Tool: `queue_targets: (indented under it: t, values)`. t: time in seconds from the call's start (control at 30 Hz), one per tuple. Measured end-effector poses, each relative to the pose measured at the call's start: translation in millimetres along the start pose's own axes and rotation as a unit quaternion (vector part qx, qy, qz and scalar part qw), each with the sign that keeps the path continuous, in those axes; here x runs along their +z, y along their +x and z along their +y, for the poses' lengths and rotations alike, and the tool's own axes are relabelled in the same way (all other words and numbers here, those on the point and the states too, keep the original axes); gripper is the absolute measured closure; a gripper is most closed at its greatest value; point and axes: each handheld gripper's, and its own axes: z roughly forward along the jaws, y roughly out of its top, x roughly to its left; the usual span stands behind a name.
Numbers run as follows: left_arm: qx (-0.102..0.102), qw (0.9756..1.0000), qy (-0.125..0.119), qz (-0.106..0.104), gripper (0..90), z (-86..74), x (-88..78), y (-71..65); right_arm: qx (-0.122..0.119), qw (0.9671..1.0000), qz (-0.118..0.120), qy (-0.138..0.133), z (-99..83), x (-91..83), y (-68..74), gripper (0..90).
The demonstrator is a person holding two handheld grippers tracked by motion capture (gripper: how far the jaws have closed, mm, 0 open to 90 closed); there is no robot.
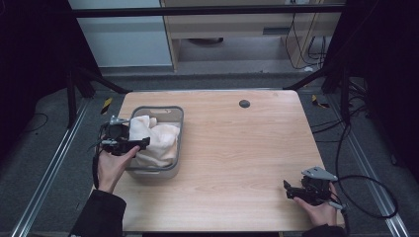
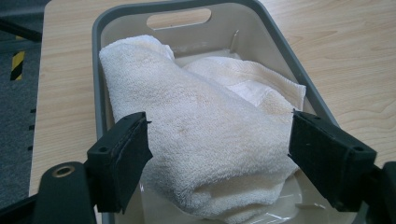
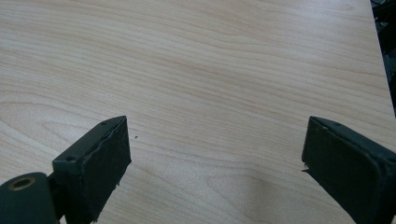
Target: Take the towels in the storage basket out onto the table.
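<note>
A pale wooden bench [image 1: 247, 148] carries a small dark round disc [image 1: 244, 103] near its far edge; cables [image 1: 368, 192] trail over grey carpet [image 1: 44, 148]

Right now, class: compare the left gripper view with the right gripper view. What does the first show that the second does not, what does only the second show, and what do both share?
Left gripper view alone: a grey bin with a handle slot, holding a folded cream towel, which lies between the left gripper's wide-open jaws.

Right gripper view alone: the right gripper, its jaws spread over bare wood with nothing between them.

Shared: two black jaws rising from the bottom, held apart, and the light wooden table.
</note>
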Motion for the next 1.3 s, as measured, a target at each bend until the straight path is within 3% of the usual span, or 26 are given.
queue_targets:
  t: [0.6,0.83,1.3]
  values:
    - [-0.01,0.9996,0.027,0.002,17.6,-5.2,19.3,1.7,-0.009,0.9998,0.007,0.014,-1.0,4.2,0.8,5.8]
    - [-0.019,0.9988,0.042,0.016,12.5,-6.9,25.3,4.2,-0.009,0.9998,0.007,0.015,-1.1,4.3,1.1,5.3]
    - [-0.043,0.9974,0.058,0.003,12.7,-9.3,41.4,5.9,-0.015,0.9997,0.008,0.02,-1.3,5.3,1.2,4.8]
